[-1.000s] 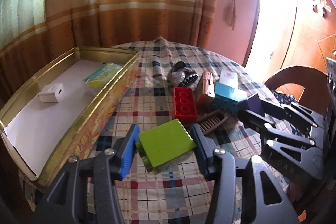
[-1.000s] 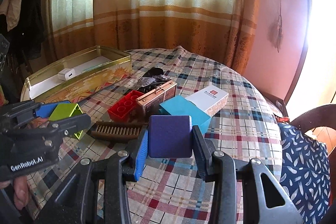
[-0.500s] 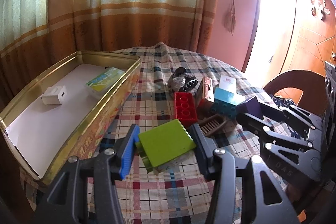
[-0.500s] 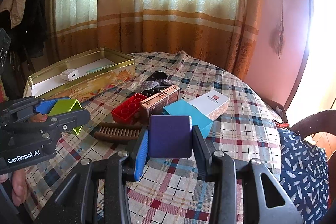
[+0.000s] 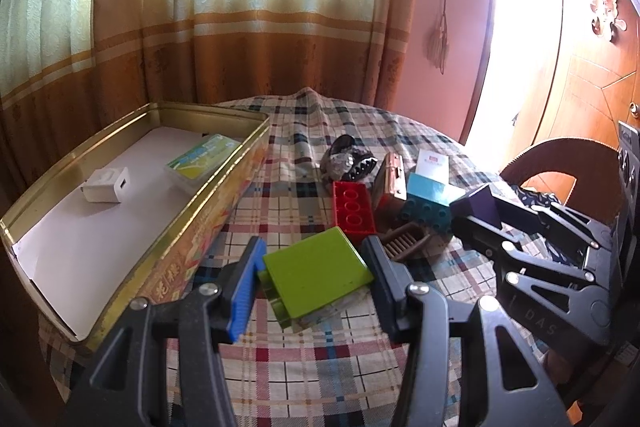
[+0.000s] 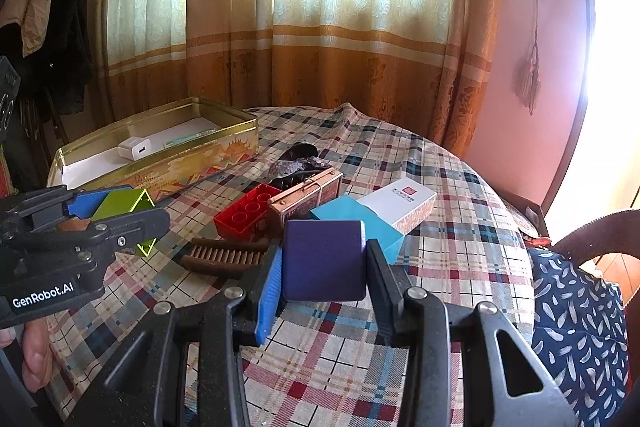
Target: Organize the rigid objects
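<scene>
The left gripper (image 5: 314,277) clamps a green block (image 5: 316,273) above the plaid worktop (image 5: 320,367), beside the gold tin (image 5: 188,247). Only the right wrist view shows the right gripper (image 6: 323,261) clamping a purple block's (image 6: 324,259) full face.

My own jaws and the purple block (image 6: 324,259) they hold hide part of the comb (image 6: 224,257) and the near edge of the teal block (image 6: 356,223). The green block (image 5: 316,273) in my left jaws covers the table (image 5: 320,367) beneath it, and its underside is out of sight. The dark bundle (image 5: 348,161) behind the red brick (image 5: 352,205) is too tangled to name, the print on the white box (image 6: 404,201) is too small to read, and the tin (image 5: 192,247) runs off the left edge.
</scene>
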